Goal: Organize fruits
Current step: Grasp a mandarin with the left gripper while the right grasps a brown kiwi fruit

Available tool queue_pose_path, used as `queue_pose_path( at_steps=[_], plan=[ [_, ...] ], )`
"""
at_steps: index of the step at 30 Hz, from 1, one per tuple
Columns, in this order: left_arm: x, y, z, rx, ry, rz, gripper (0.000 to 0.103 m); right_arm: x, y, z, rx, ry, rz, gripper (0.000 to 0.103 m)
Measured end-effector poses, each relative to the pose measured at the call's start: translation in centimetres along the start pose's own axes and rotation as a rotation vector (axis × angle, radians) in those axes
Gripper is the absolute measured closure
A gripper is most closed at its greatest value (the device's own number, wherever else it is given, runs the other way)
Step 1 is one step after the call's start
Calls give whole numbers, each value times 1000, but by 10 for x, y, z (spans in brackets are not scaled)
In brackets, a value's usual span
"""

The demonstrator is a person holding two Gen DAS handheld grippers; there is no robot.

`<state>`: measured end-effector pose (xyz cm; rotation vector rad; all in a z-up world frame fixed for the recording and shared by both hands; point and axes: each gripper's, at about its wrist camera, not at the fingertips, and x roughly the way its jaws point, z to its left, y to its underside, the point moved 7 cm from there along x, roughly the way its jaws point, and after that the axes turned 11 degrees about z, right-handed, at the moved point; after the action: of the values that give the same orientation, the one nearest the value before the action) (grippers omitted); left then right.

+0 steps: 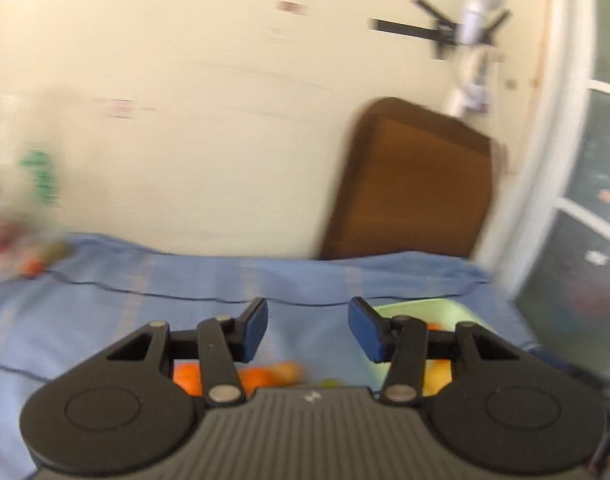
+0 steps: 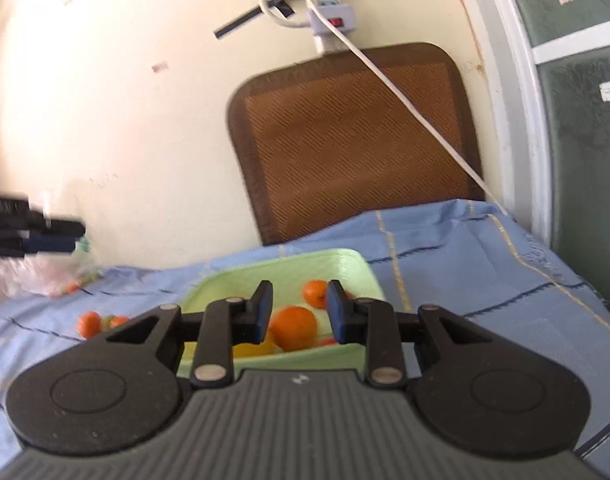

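Blue cloth [image 1: 185, 292] covers the tabletop in the blurred left wrist view, where the left gripper [image 1: 308, 330] hangs with jaws apart and nothing between them. Loose oranges [image 1: 257, 376] lie on the cloth just under its left finger, and the green tray [image 1: 421, 306] peeks out behind its right finger, near the right edge of the cloth. A plastic bag [image 1: 21, 200] with more fruit sits far left by the wall. From the right wrist view, the right gripper [image 2: 300, 312] hovers over the tray [image 2: 345, 258] with jaws narrowly parted and empty; an orange [image 2: 295, 328] seen between the fingers lies in the tray beyond them, another orange [image 2: 315, 292] farther back. Two or three fruits [image 2: 91, 323] remain on the cloth left of the tray, and the left gripper [image 2: 71, 236] shows at the left edge near the bag. Judging from this, gathering is partway done: next the left gripper should drop onto a loose orange, widen, then close.
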<state>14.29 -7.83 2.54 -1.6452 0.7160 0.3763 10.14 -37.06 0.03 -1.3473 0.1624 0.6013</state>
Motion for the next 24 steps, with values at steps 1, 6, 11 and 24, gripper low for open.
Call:
queue_pose_path(
  at_steps=[1, 6, 11, 24],
  plan=[
    [-1, 4, 15, -16, -37, 5, 57, -1, -3, 14, -16, -30, -1, 71],
    [24, 29, 46, -63, -82, 82, 57, 25, 1, 92, -195, -103, 82, 71],
    [58, 39, 61, -126, -77, 170, 57, 73, 22, 140, -342, -106, 205, 71],
    [87, 51, 73, -209, -75, 196, 57, 151, 45, 163, -456, -62, 362, 72]
  ],
)
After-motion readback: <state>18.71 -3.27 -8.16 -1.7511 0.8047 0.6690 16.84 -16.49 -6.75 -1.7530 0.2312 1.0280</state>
